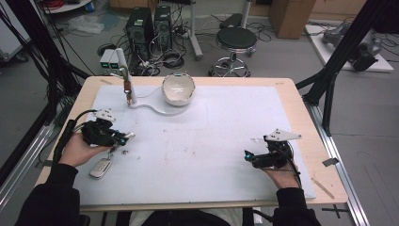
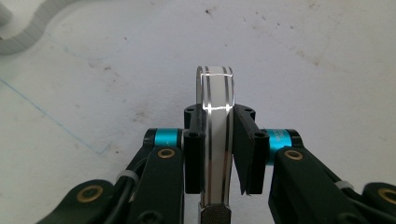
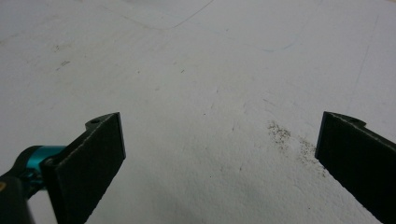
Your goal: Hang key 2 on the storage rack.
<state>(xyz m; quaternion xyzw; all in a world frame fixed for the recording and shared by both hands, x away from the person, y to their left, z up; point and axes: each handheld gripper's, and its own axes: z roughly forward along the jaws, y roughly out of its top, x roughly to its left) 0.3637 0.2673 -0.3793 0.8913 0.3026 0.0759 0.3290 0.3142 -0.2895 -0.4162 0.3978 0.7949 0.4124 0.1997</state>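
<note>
A shiny metal key ring (image 2: pixel 215 93) stands edge-on between the jaws of my left gripper (image 2: pixel 217 114), which is shut on it. In the high view the left gripper (image 1: pixel 128 136) sits at the left side of the white mat (image 1: pixel 211 122), pointing right. A silver key fob (image 1: pixel 100 167) lies just below it by the hand, and a short link (image 1: pixel 113 150) runs from the fob up toward the jaws. My right gripper (image 1: pixel 246 154) rests low at the right of the mat, pointing left. Its jaws (image 3: pixel 219 121) stand wide open over bare mat.
A white stand with an upright post (image 1: pixel 123 70) and a curved base (image 1: pixel 155 109) stands at the back left of the mat, with a white bowl (image 1: pixel 179 88) on that base. The table edge (image 1: pixel 301 117) runs along the right.
</note>
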